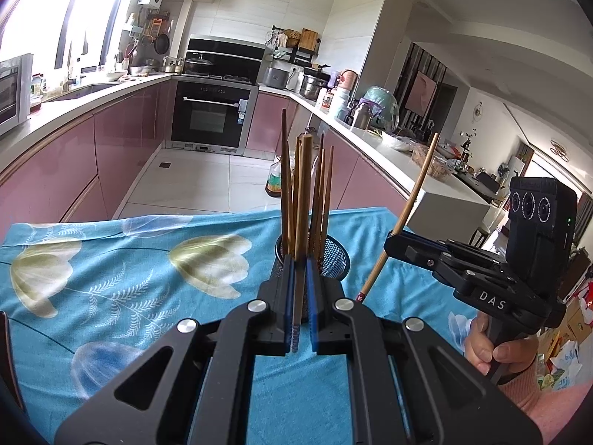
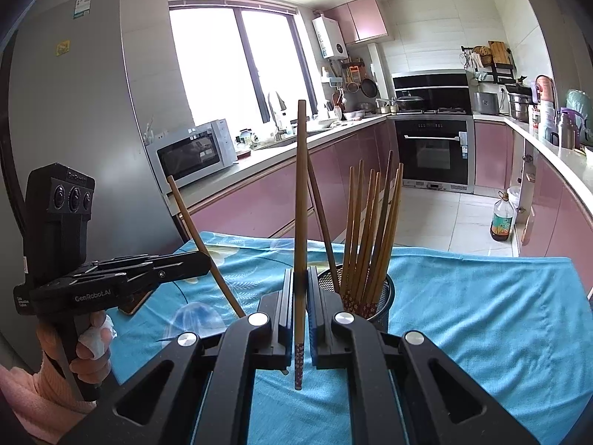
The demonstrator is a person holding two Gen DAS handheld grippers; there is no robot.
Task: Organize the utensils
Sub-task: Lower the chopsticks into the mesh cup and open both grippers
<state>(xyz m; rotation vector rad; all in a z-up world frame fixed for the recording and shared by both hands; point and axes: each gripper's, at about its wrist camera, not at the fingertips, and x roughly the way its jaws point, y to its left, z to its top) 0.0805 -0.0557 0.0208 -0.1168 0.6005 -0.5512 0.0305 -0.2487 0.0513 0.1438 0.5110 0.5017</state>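
A black mesh holder (image 1: 339,256) (image 2: 385,296) stands on the blue flowered cloth with several brown chopsticks upright in it. My left gripper (image 1: 299,259) is shut on one brown chopstick (image 1: 304,193), held almost upright just in front of the holder. My right gripper (image 2: 301,272) is shut on another chopstick (image 2: 301,185), also upright, its patterned end hanging below the pads. In each view the other gripper shows from the side: the right gripper (image 1: 389,243) with its slanted chopstick (image 1: 418,185), and the left gripper (image 2: 207,259) with its chopstick (image 2: 189,215).
The blue cloth (image 1: 111,278) covers the table up to its far edge. A flat dark object (image 2: 137,304) lies on the cloth's left side. Beyond are pink kitchen cabinets (image 1: 122,137), an oven (image 2: 433,152), a microwave (image 2: 192,152) and an oil bottle (image 2: 502,222) on the floor.
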